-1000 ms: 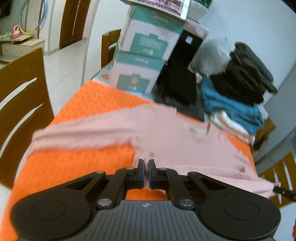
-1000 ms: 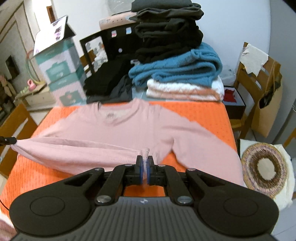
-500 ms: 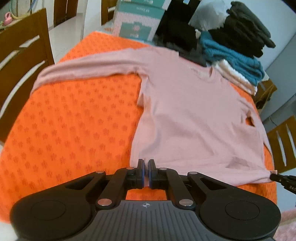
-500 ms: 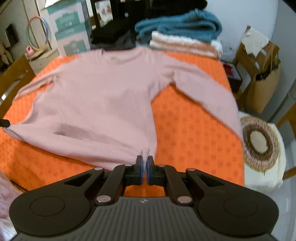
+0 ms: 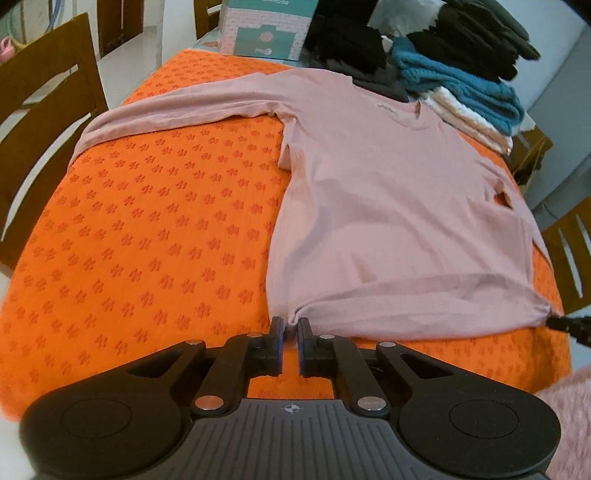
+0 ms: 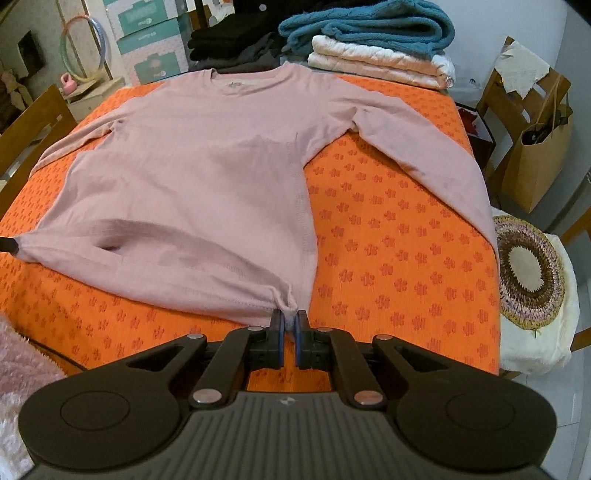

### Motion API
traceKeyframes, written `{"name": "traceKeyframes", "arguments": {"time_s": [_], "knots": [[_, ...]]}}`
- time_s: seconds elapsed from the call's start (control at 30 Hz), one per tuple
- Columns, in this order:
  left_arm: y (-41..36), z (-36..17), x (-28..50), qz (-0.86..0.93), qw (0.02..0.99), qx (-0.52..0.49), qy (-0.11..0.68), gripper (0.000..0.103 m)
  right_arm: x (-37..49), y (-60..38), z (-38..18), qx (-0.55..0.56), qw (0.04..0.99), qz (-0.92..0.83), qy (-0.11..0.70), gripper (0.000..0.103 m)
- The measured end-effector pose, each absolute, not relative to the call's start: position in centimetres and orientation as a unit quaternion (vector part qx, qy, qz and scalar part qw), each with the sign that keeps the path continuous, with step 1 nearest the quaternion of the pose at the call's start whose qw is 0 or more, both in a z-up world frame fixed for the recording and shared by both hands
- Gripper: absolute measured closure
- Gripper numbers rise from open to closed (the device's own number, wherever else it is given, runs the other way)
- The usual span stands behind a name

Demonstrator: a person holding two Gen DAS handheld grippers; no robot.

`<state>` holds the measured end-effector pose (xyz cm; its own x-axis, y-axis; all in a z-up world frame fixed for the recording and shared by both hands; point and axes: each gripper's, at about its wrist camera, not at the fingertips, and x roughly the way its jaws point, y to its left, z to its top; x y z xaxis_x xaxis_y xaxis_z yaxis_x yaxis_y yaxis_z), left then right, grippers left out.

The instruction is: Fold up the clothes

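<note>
Shirt (image 5: 388, 192), pink and long-sleeved, now lies spread face up on the orange table (image 5: 147, 240), collar toward twelve o'clock. A second ago it was bunched, its hem lifted over the body; since then both hands have drawn the hem down toward six o'clock and the body has flattened out. The left tool (image 5: 290, 334) is clamped on the hem's left corner, and the right tool (image 6: 290, 328) is clamped on the right corner, the cloth gathered into a small knot between each pair of pads. Judging from this, the laying-out is nearly done and the folding proper can begin with the sleeves.

The left sleeve (image 5: 177, 110) runs out toward ten o'clock to the table's edge; the right sleeve (image 6: 424, 155) angles toward three o'clock and hangs over the edge. At twelve o'clock, touching the collar, stands a stack of folded clothes (image 6: 373, 40), with boxes (image 5: 266, 33) at eleven. Chairs (image 5: 40, 118) flank the table. The stack leaves little room beyond the collar.
</note>
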<state>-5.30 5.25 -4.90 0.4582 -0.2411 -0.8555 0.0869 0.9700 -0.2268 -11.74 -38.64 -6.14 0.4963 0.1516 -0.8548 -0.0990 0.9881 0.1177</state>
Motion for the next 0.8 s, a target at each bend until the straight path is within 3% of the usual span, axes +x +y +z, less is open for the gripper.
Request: {"name": "traceKeyframes", "arguments": {"time_s": [0.2,0.53,0.8], "knots": [[5.0,-4.3,-7.1,-0.109,0.862,-0.045,0.493,0.085,-13.5,-38.3,-5.3,0.001,0.867,0.072,0.494,0.087],[5.2,-3.7,-6.4,-0.110,0.876,-0.090,0.460,0.055,-13.0,-37.1,-3.4,-0.023,0.883,0.082,0.462,0.069],[4.5,-4.5,-5.1,-0.101,0.875,-0.084,0.466,0.047,-9.8,-36.8,-5.1,-0.022,0.879,0.028,0.476,0.063]]}}
